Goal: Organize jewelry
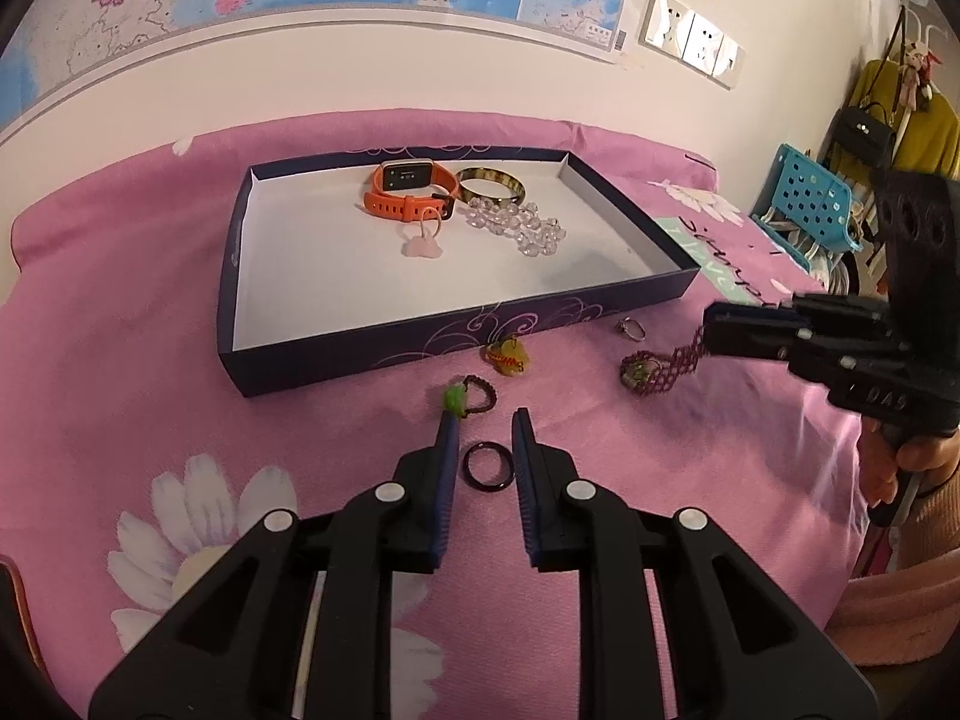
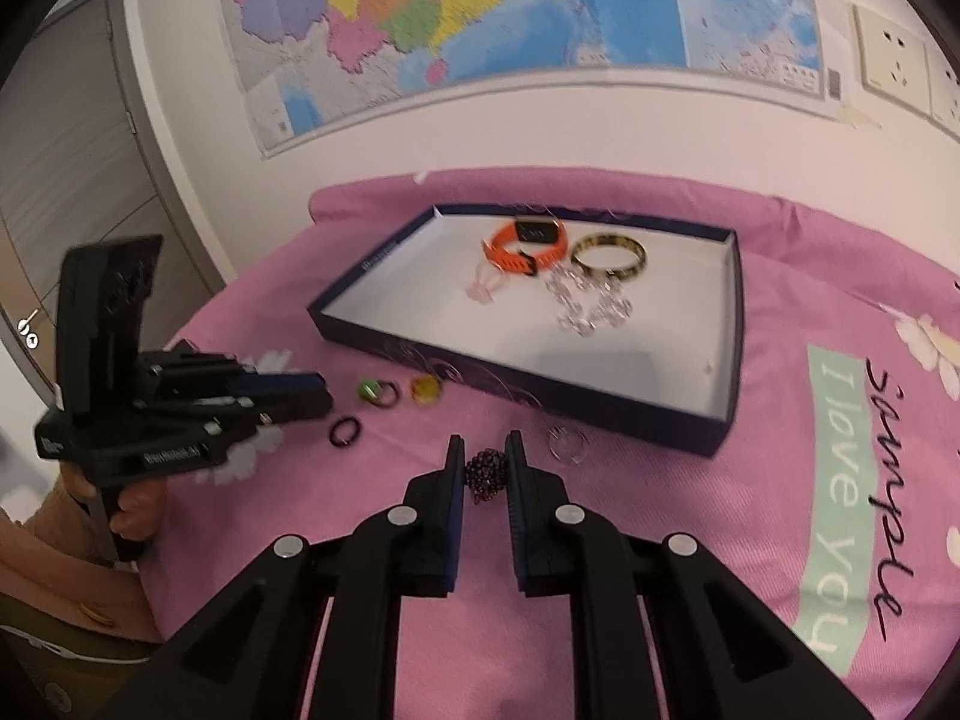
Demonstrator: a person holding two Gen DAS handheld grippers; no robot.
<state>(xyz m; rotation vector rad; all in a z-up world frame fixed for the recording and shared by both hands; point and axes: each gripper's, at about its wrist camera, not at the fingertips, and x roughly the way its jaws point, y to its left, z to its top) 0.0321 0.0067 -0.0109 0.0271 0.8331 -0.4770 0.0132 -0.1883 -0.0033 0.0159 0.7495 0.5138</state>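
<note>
My left gripper (image 1: 485, 420) stands open just above the pink cloth. A black ring (image 1: 487, 467) lies flat between its fingers, untouched. My right gripper (image 2: 485, 447) is shut on a purple beaded bracelet (image 2: 486, 474). In the left wrist view the bracelet (image 1: 660, 366) hangs from it, with its far end on the cloth. A dark blue tray (image 1: 420, 354) with a white floor holds an orange watch (image 1: 408, 192), a bangle (image 1: 492, 186), clear beads (image 1: 522, 225) and a pink charm (image 1: 423, 240). In front of the tray lie a green-topped ring (image 1: 471, 397), a yellow piece (image 1: 507, 357) and a silver ring (image 1: 630, 329).
The cloth covers a table against a wall that bears a map. A blue perforated basket (image 1: 804, 210) and hanging bags stand off the right edge. A hand (image 1: 918, 456) grips the right gripper's handle. A door (image 2: 66, 180) is at the left.
</note>
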